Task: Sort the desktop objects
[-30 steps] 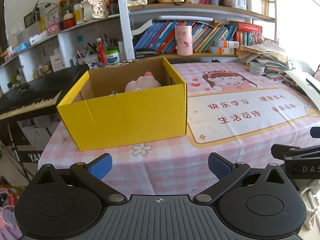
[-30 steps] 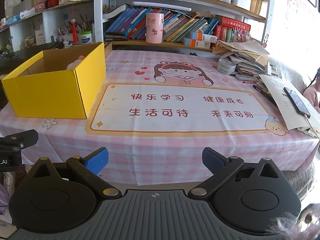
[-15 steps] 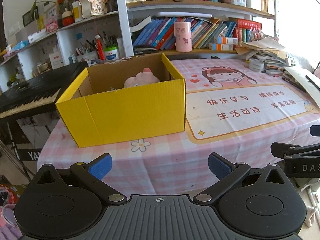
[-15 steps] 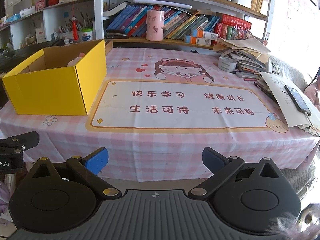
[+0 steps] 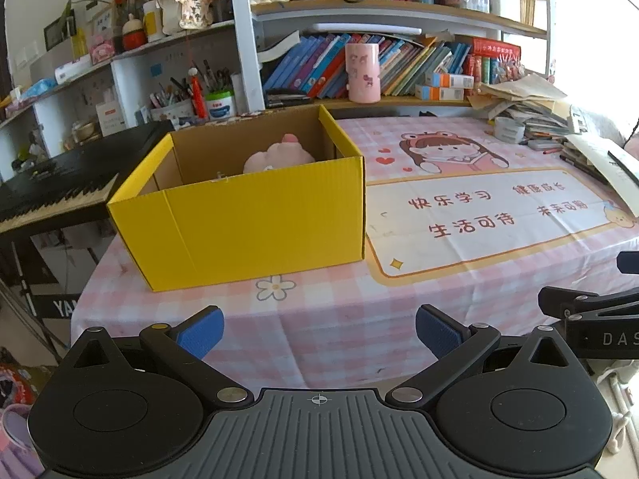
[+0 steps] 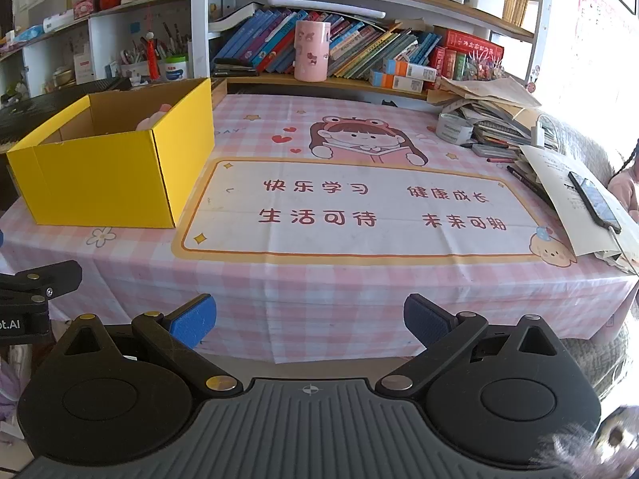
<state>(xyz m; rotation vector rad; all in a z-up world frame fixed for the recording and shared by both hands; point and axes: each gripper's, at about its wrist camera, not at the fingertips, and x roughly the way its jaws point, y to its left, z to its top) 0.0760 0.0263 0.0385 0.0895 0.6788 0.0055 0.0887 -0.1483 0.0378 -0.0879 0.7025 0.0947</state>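
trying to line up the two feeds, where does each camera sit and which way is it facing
Left wrist: sits on the left gripper, off the table's near left edge, facing the yellow box with the pink plush toy; open fingers, plus the other gripper at right.
Right wrist: sits on the right gripper, at the near edge, facing the printed mat and paper pile; open fingers show.
Shared: box, mat, pink cup, bookshelf.

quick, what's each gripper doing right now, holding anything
Left gripper: open, empty, short of the yellow box.
Right gripper: open, empty, held off the near edge of the table.
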